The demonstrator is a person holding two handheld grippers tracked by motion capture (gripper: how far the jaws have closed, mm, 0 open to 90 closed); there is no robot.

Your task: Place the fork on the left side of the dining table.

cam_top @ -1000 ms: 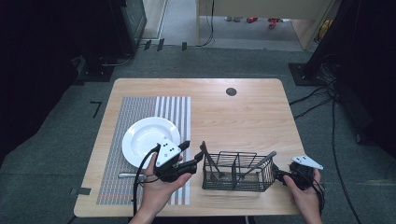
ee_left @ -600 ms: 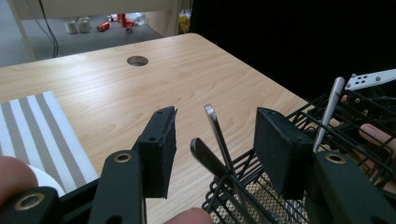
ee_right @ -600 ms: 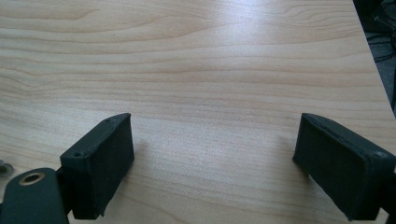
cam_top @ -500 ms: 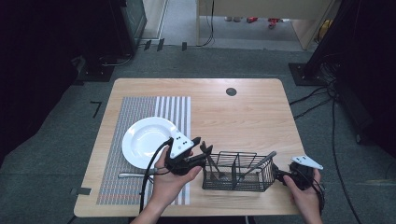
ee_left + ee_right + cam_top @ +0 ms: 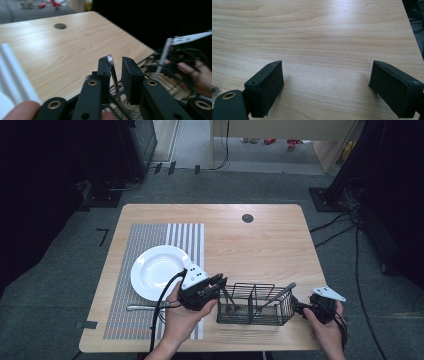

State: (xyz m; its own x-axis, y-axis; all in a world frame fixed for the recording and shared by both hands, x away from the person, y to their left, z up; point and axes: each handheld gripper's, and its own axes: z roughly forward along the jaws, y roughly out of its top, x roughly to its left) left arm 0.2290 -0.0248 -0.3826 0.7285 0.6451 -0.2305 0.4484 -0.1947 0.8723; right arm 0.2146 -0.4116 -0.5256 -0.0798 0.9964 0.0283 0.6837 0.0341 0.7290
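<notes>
A black wire basket stands near the table's front edge. My left gripper is at its left end. In the left gripper view the jaws stand narrowly apart around the thin metal handle of a utensil that stands in the basket's left compartment. The handle leans on one pad, and a gap shows to the other. A second utensil leans in the right compartment. My right gripper sits just right of the basket, wide open over bare wood, holding nothing.
A white plate lies on a striped grey placemat to the left, with one metal utensil on the mat below it. A round cable hole marks the table's far side. Dark equipment surrounds the table.
My left gripper has moved right and slightly away from the person, from over the placemat's edge to the basket's left end. The right gripper has stayed put.
</notes>
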